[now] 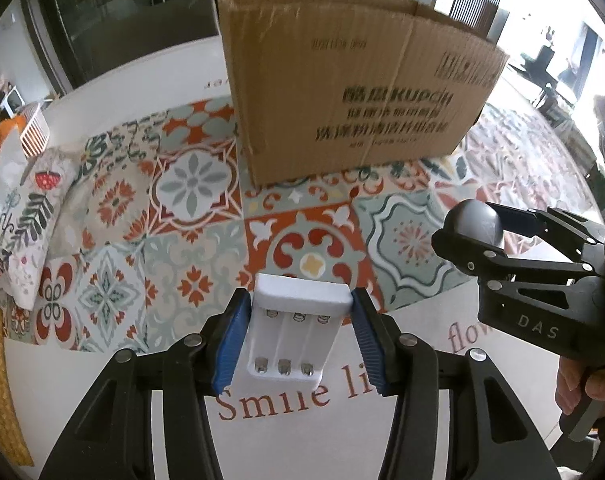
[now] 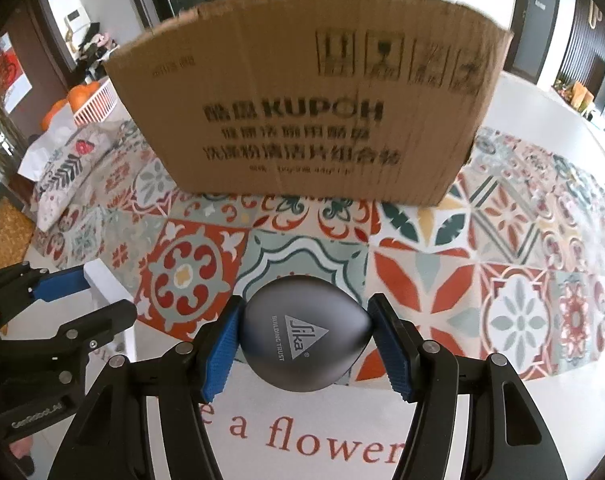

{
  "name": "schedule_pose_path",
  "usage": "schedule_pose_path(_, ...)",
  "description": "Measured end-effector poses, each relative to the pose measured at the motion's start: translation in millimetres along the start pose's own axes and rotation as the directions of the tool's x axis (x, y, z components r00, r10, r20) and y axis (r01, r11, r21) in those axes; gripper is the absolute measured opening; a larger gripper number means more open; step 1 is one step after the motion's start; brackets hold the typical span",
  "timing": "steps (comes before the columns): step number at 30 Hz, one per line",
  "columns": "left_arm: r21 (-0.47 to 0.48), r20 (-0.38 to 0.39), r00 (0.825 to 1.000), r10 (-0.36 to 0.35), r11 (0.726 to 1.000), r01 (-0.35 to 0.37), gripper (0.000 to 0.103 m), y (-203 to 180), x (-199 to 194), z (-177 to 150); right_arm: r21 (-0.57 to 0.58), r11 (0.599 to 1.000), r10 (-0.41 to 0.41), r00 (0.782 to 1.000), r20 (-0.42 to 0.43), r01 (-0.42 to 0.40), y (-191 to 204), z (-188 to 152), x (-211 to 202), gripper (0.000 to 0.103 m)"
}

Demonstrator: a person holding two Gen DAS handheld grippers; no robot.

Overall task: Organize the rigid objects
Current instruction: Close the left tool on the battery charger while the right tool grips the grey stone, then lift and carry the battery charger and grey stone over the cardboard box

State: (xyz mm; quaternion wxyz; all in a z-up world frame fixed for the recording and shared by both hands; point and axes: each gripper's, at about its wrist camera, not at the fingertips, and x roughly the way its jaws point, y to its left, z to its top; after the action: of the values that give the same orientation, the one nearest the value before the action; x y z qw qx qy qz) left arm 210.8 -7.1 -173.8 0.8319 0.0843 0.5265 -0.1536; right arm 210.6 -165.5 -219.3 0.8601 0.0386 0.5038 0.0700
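My left gripper [image 1: 301,300] is shut on a white three-slot battery charger [image 1: 294,332], its blue pads pressing both long sides, held above the table. In the right wrist view, my right gripper [image 2: 306,308] is shut on a rounded dark grey object [image 2: 302,344] printed "Sika". That grey object [image 1: 476,220] and the right gripper [image 1: 468,222] also appear at the right of the left wrist view. The left gripper [image 2: 98,292] with the charger [image 2: 102,280] shows at the lower left of the right wrist view. An open brown cardboard box [image 1: 342,92] [image 2: 302,112] stands just beyond both grippers.
A patterned tile-print mat [image 1: 190,240] [image 2: 442,260] lies on the white table [image 1: 102,380] under the box. A white basket [image 1: 34,128] [image 2: 98,102] with oranges and a leaf-print cloth bundle [image 1: 26,208] sit at the left. A person's hand [image 1: 594,384] holds the right gripper.
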Motion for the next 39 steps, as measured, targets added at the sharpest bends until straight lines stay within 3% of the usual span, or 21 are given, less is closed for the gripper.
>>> schedule_pose_path(22, -0.010, 0.169, 0.985, -0.028, 0.999, 0.030, 0.049, -5, -57, 25, 0.004, 1.000, 0.002, 0.991, 0.132, -0.002, 4, 21, -60, 0.063)
schedule_pose_path(39, 0.027, 0.321, 0.946, -0.034, 0.999, 0.027, 0.050, -16, -108, 66, 0.005, 1.000, -0.012, 0.960, 0.279, 0.011, -2, 56, -117, 0.063)
